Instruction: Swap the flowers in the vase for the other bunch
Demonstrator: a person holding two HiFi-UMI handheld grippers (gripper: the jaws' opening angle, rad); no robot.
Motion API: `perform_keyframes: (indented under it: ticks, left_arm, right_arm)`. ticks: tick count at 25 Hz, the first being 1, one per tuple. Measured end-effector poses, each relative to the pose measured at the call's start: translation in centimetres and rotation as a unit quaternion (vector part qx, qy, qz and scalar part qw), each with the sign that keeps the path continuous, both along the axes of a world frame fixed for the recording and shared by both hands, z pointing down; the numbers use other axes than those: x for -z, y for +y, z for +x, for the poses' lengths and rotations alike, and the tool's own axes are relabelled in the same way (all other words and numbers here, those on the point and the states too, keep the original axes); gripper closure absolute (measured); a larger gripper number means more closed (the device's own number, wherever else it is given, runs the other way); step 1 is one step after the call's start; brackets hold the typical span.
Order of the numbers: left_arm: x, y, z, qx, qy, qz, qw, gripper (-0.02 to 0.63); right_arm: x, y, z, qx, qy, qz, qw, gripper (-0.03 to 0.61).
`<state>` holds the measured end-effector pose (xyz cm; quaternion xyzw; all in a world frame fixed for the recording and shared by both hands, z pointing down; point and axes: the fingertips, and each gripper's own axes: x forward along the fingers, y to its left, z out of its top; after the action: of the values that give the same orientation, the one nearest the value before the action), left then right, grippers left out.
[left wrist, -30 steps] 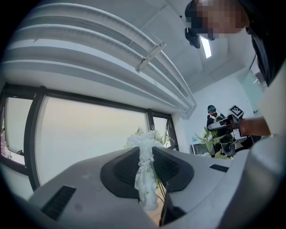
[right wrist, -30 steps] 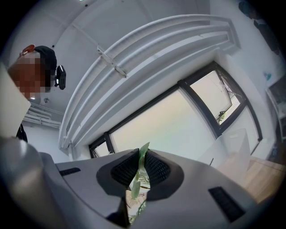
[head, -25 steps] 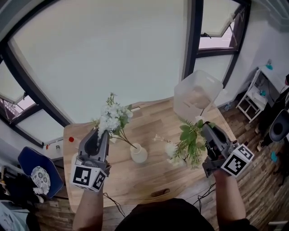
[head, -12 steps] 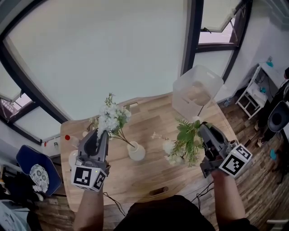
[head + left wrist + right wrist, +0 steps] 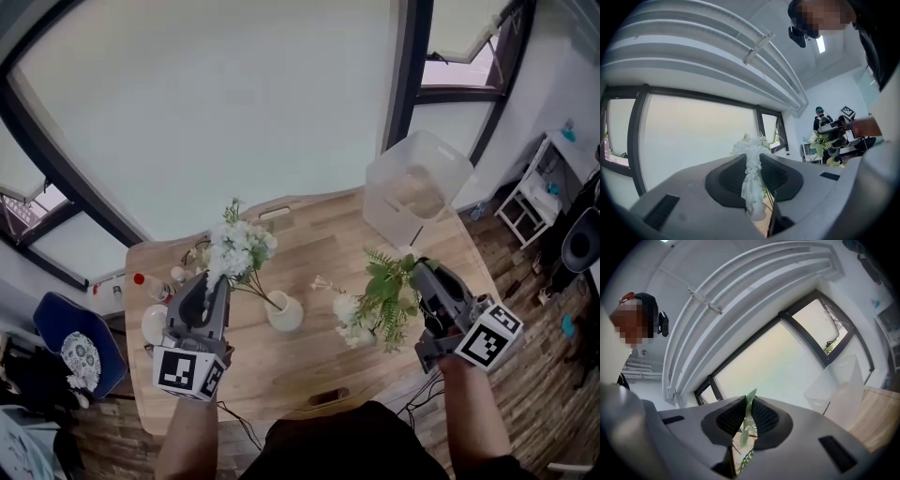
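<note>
My left fingers (image 5: 724,180) pinch the white flower bunch (image 5: 239,251), its stems in the small cream vase (image 5: 286,314). My right fingers (image 5: 729,420) pinch the green leafy bunch (image 5: 384,295). Next, I think, lift white out.

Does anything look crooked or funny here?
The white flowers lean far sideways, stems slanting down to the vase, because the left gripper clamps them. The right gripper holds the leafy bunch in the air. Nothing looks spilled or broken.

No readable text, no labels, no brand names, no numbers, no signs in view
</note>
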<state>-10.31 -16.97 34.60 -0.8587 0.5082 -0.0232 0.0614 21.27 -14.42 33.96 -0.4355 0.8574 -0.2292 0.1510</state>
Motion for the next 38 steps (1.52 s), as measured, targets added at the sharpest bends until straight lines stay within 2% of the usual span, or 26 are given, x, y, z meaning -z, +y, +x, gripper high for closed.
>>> perform_keyframes:
  ticks: [12,20,23,31,38]
  left_arm:
    - [-2.8,0.2,1.3,0.009,-0.017,-0.016,0.9997,0.531]
    - [-4.8,0.6,3.0,0.008,-0.041,-0.021,0.9989,0.531]
    - [-5.3,0.8,3.2,0.007,-0.055,-0.012,0.9984,0.531]
    - [-6.6,0.9,3.6,0.018,-0.041,-0.02,0.9988,0.531]
    - [-8.1,0.7,4.0,0.033,-0.043,-0.023,0.9983,0.531]
  right_arm:
    - [-1.9,-1.1,0.3,0.015,0.0,-0.019,1.0,0.522]
    - [-3.1,-1.4,0.6,0.027,0.012,-0.033,0.999,0.522]
    - [-3.1,-1.3,0.6,0.029,0.019,-0.035,0.999,0.522]
    - [-3.8,-1.5,0.9,0.034,0.02,-0.041,0.998,0.522]
    - [-4.8,-1.6,1.4,0.039,0.017,-0.05,0.998,0.522]
